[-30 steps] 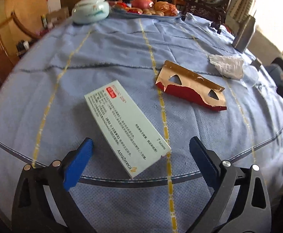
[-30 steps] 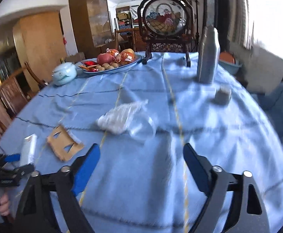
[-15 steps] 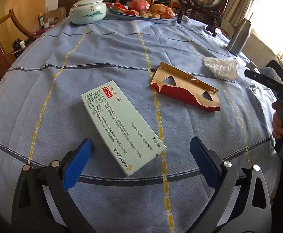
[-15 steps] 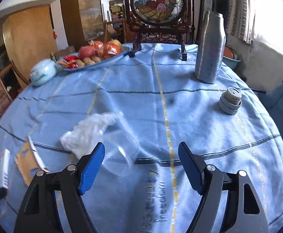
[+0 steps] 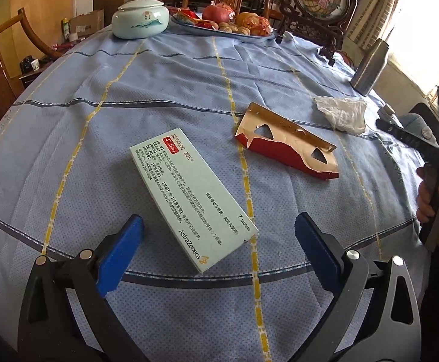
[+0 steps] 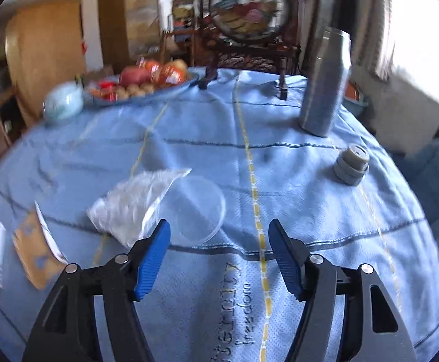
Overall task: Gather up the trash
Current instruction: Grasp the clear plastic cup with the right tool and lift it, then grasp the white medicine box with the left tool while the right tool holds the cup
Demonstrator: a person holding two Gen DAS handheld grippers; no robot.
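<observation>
A round table draped in a blue cloth with yellow and dark stripes (image 5: 165, 84) carries everything here. At its far edge sits a pale celadon lidded ceramic jar (image 5: 140, 19), and just right of the jar lies a blue oval platter of red and orange fruit and nuts (image 5: 225, 25). Beyond the platter stands a dark carved wooden screen with an embroidered basket panel (image 6: 251, 18). A tall brushed-steel flask (image 6: 325, 83) stands upright right of the screen, with its grey round stopper (image 6: 351, 164) near it on the cloth.

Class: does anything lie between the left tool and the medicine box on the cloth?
Nothing visible does. The left tool is open, and the medicine box lies flat just ahead, its near end between the blue pads. The torn carton lies beyond it.
</observation>
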